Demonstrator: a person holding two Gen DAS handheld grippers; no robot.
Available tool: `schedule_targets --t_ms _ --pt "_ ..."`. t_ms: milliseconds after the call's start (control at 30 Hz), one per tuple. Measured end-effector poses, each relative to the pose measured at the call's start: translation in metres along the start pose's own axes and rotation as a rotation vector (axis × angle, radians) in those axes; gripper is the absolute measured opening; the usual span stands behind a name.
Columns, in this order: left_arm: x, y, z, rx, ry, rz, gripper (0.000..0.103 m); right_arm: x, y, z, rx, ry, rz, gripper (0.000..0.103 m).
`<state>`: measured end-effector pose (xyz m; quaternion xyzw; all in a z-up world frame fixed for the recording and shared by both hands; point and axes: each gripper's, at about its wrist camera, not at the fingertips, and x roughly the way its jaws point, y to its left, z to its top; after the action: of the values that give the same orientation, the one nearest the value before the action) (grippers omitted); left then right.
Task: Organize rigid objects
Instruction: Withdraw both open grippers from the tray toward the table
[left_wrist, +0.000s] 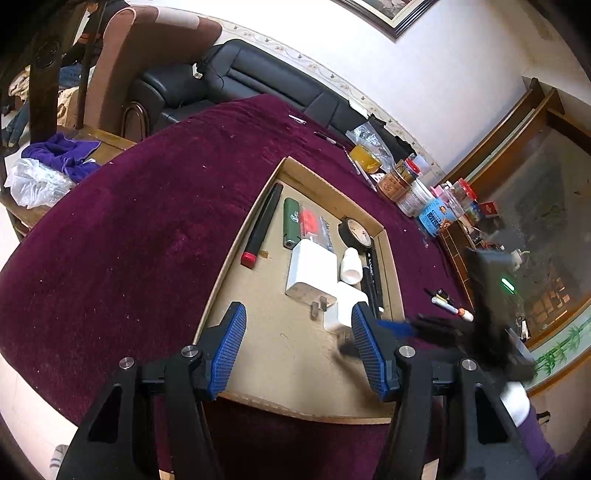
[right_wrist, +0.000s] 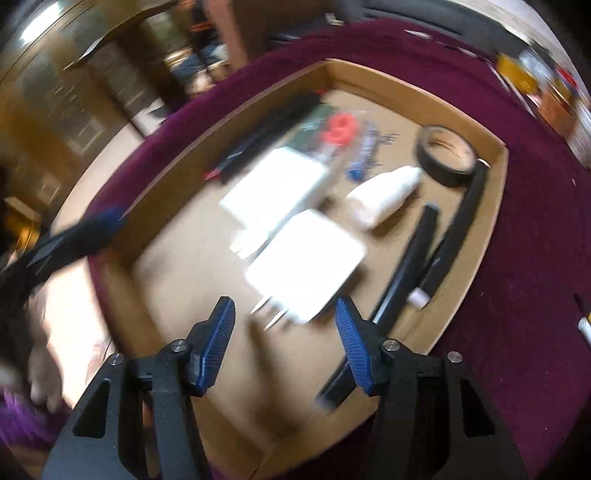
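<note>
1. Table (left_wrist: 129, 229): covered in a maroon cloth; it bears everything below.
2. Cardboard tray (left_wrist: 236, 236): shallow, open-topped, lying flat on the cloth. All sorted items lie inside it.
3. Left gripper (left_wrist: 299, 332): angled downward over the tray's near end, blue-padded jaws spread apart, nothing between them; bare cardboard shows in the gap.
4. Right gripper (right_wrist: 284, 332): pitched steeply down over the tray's near half, jaws released and empty. The right-wrist view is motion-blurred. In the left-wrist view it appears as a dark blur at the tray's right edge.
5. Large white charger (left_wrist: 314, 273): flat in the tray's centre, prongs toward the near end.
6. Second white charger (right_wrist: 306, 266): just beside the first, on its near right; its prongs lie just ahead of the right gripper's open jaws, apart from the pads.
7. Long black pen with red cap (left_wrist: 262, 225): along the tray's left wall.
8. Black tape roll (left_wrist: 354, 232): in the far right corner.
9. Green lighter (left_wrist: 291, 223): beside the pen, toward the far end.
10. Small white bottle (left_wrist: 351, 264): on its side between tape roll and chargers.
11. Black markers (left_wrist: 371, 273): along the right wall.
12. Loose pens (left_wrist: 450, 304): on the cloth outside the tray, to its right.
</note>
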<state>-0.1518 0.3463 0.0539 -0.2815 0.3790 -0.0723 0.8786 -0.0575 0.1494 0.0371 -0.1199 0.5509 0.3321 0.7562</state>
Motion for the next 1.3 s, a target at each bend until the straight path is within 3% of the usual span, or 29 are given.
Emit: schedule_targets --t_ms 133,233,433,700,833,867,967,1067,1133,1300 --pt "-0.003 0.000 -0.001 0.008 -0.002 0.010 0.054 -0.009 -0.019 0.008 0.080 -0.068 0.011 0.055" --pt "-0.005 0.000 -0.002 0.007 -0.005 0.016 0.059 -0.043 -0.028 0.003 0.117 -0.176 0.017 0.056" --pt "0.002 -0.013 -0.007 0.039 0.025 0.005 0.059 -0.104 -0.060 -0.030 0.176 -0.324 -0.084 0.056" --pt "0.021 -0.071 -0.023 0.188 0.123 -0.009 0.059 -0.123 -0.163 -0.099 0.483 -0.324 -0.103 0.057" --pt "0.053 -0.093 -0.025 0.276 0.207 0.105 0.059 -0.132 -0.184 -0.129 0.563 -0.337 -0.099 0.057" --pt "0.066 -0.099 -0.025 0.315 0.232 0.159 0.057 -0.136 -0.186 -0.135 0.573 -0.346 -0.098 0.057" --pt "0.092 -0.108 -0.022 0.359 0.278 0.216 0.045 -0.149 -0.193 -0.149 0.593 -0.375 -0.096 0.057" --pt "0.115 -0.108 -0.015 0.335 0.308 0.243 0.039 -0.159 -0.200 -0.160 0.613 -0.397 -0.106 0.057" --pt "0.126 -0.112 -0.005 0.330 0.277 0.283 0.039 -0.164 -0.208 -0.168 0.643 -0.410 -0.111 0.057" --pt "0.137 -0.112 0.009 0.281 0.267 0.265 0.039 -0.177 -0.230 -0.189 0.698 -0.432 -0.121 0.057"
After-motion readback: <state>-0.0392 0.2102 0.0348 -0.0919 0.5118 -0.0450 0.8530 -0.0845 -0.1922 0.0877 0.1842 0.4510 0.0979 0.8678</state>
